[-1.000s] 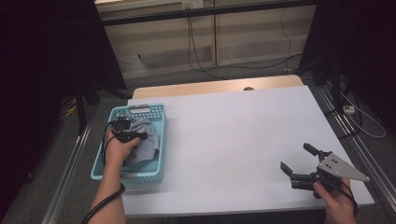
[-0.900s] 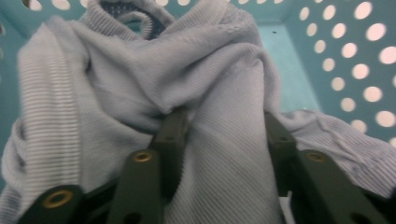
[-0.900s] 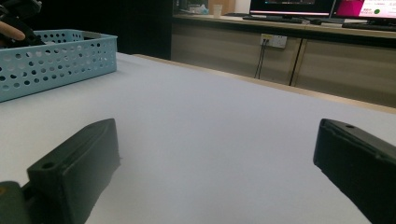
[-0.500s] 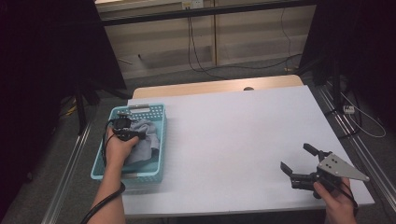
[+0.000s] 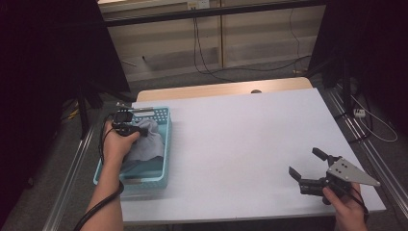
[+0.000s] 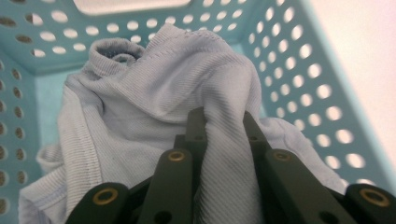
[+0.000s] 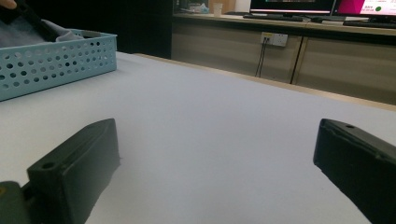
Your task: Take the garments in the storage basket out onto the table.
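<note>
Left gripper [image 6: 223, 122], jaws just closing, is pinching a fold of pale grey ribbed cloth [image 6: 154, 98], crumpled inside the perforated teal basket [image 6: 299, 70]; right gripper [image 5: 308, 166] is idling agape.

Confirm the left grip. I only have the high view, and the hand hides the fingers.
Observer: On the left gripper the fingers have just been closing; a fold of cloth is pinched between them.
Operator: Cloth clear of the basket?
Observer: No, most of it lies bunched inside the basket walls.
Operator: What fabric?
Observer: Pale ribbed knit with a stitched hem.
</note>
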### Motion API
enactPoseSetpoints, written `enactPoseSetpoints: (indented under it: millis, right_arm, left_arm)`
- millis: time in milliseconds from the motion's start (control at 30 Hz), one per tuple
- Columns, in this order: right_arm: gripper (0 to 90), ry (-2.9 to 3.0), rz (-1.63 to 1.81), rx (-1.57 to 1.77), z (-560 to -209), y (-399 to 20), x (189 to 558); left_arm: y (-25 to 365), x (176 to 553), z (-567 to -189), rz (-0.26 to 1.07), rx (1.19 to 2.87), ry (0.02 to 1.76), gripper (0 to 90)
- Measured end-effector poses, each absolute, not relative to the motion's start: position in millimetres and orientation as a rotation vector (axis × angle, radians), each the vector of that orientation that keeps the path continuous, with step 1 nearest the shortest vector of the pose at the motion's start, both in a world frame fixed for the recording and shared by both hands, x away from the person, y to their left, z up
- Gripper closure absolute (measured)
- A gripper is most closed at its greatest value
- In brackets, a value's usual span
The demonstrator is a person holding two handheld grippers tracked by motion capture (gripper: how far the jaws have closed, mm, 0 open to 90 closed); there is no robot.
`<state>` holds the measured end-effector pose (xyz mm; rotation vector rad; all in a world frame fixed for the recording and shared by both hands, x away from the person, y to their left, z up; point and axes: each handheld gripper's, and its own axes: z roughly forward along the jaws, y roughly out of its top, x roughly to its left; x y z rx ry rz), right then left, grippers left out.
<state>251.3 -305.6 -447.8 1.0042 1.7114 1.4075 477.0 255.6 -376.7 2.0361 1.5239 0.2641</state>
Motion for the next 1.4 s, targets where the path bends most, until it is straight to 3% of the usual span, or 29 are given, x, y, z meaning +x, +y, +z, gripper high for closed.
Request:
enactPoseSetpoints:
  millis: [633, 833, 1000, 1100, 1267, 1400]
  right_arm:
    - [0.0, 1.702, 1.408, 1.007, -446.5, -306.3, 251.0]
    - [0.0, 1.711, 1.405, 0.995, -446.5, -304.8, 250.4]
    - [0.0, 1.718, 1.406, 0.993, -446.8, -303.5, 250.1]
    - [0.0, 1.716, 1.413, 0.993, -447.3, -304.0, 250.7]
    - [0.0, 1.717, 1.414, 0.99, -447.1, -304.3, 250.9]
    - [0.0, 1.718, 1.412, 0.99, -447.1, -304.7, 250.2]
  left_arm:
    - [266.0, 476.6, -306.1, 0.257, 2.049, 1.529, 79.0]
    - [263.8, 477.0, -314.1, 0.282, 2.042, 1.523, 78.2]
    - [262.2, 479.7, -347.9, 0.278, 2.006, 1.5, 74.6]
    - [260.1, 481.1, -366.5, 0.294, 2.014, 1.487, 61.5]
    - [255.8, 482.3, -382.1, 0.413, 2.055, 1.5, 20.7]
    - [257.3, 480.6, -396.5, 0.424, 2.033, 1.501, 11.9]
